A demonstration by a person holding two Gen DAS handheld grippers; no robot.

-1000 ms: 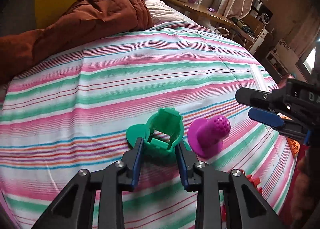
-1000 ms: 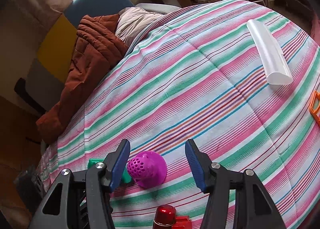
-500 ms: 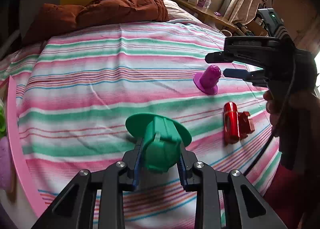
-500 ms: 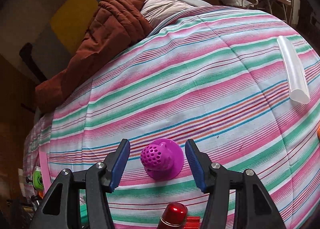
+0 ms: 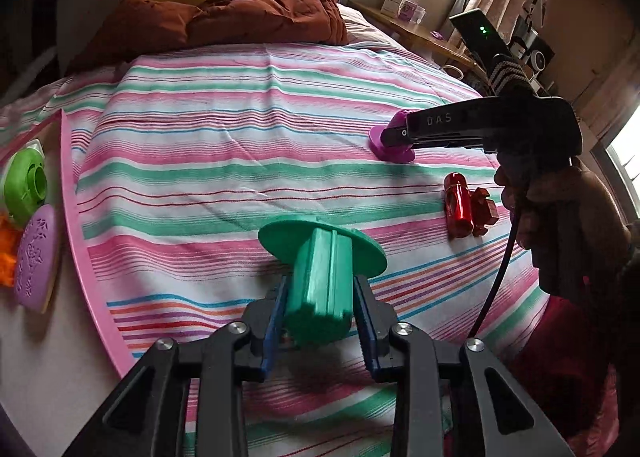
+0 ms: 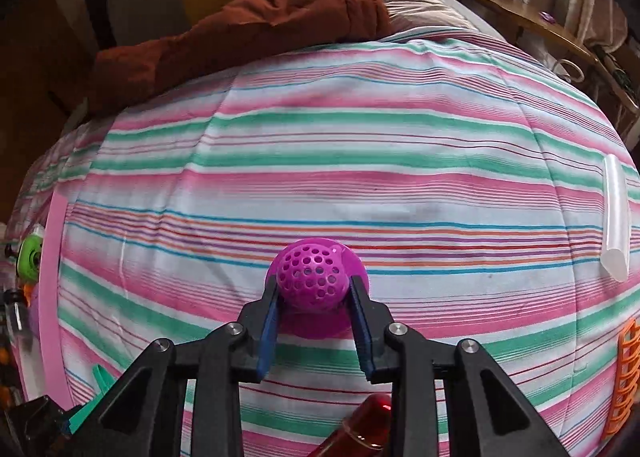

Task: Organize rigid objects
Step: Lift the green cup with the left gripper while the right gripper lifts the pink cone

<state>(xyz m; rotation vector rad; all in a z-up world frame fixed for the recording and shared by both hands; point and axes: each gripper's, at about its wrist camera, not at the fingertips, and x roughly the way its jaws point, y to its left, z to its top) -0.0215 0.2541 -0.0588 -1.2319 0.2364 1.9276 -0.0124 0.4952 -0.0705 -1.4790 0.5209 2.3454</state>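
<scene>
With the right gripper clamped on the perforated magenta plastic dome, its rounded sides could slip free, while the left gripper, its jaws just eased wider, flanks the flanged green plastic spool.

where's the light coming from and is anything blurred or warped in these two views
Left wrist view: daylight enters from windows at upper right; the green flanged piece in the left tool looks slightly smeared; corners go dark. Right wrist view: fisheye bulges the striped bedspread into a dome; the purple perforated piece is sharp.
</scene>
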